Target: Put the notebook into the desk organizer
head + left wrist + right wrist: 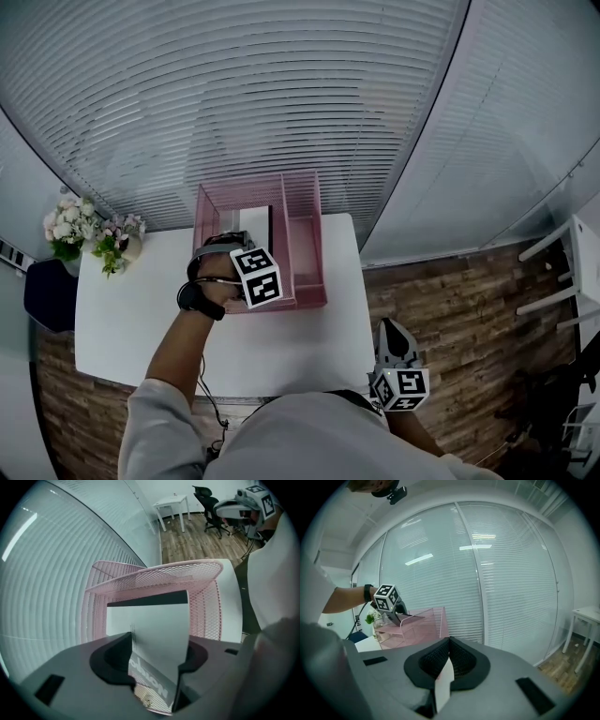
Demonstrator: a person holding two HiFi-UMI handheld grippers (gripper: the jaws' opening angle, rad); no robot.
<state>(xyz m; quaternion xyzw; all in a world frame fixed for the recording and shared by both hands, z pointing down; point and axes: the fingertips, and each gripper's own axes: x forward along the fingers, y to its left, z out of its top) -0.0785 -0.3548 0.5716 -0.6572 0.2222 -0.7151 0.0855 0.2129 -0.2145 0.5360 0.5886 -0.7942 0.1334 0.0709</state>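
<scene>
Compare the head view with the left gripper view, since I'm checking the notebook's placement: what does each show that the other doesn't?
Head view only: flowers, and the right gripper held low beside the table. Left gripper view only: its jaws apart either side of the notebook, and an office chair. Both: notebook, pink organizer, white table.

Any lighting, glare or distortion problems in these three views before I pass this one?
Head view: heavy fisheye bends the blinds, the corners fall dark, and the pink desk organizer is still legible. Left gripper view: the notebook is evenly lit, its lettering nearest the lens is soft, and the rim is vignetted. Right gripper view: light streaks reflect on the glass, and the straight frames bow.
</scene>
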